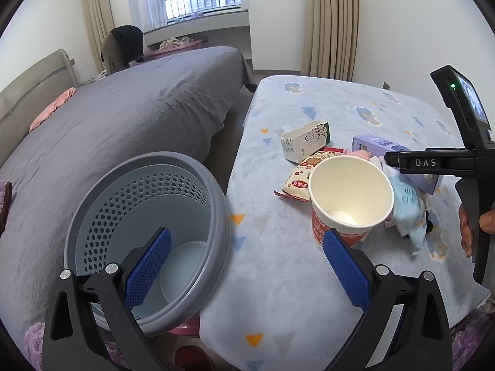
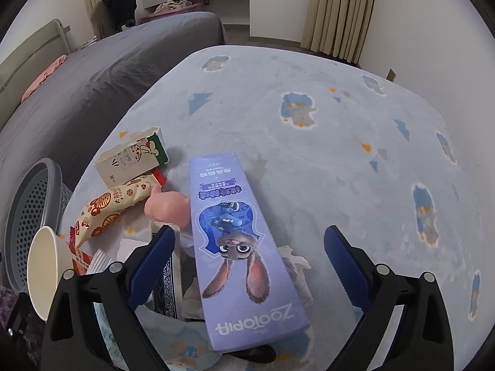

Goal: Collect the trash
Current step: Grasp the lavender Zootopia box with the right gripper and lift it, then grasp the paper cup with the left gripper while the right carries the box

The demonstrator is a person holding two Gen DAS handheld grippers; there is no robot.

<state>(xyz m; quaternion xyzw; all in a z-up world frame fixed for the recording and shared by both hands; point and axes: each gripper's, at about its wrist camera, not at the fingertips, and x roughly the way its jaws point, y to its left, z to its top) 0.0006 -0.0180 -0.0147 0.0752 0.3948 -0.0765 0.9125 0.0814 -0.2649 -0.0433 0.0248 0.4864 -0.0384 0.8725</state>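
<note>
I am looking along both claws at a pile of trash on a table (image 2: 309, 142) covered with a pale blue cartoon-print blanket. My left claw (image 1: 247, 266) is spread wide and gripping nothing; its right finger is just in front of a white paper cup (image 1: 351, 198) with a red printed outside, which is tipped with its mouth toward me. A grey perforated waste basket (image 1: 148, 241) is standing beside the table's left edge, between the table and a bed (image 1: 123, 117) with a grey sheet, and appears empty. My right claw (image 2: 249, 266) is also released, hovering over a long purple Zootopia box (image 2: 238, 241) that is lying on crumpled tissues (image 2: 297, 266). Behind the cup are lying a red-patterned snack wrapper (image 2: 117, 204), an opened milk carton (image 2: 133, 157), and something pink (image 2: 168, 207) I cannot identify.

To do this well, I judge the cup the nearest pick for the left claw: I should be centring the rim wall between the fingers and closing gently, since thin paper crushes and slips. Then carry it low over the basket before releasing.
</note>
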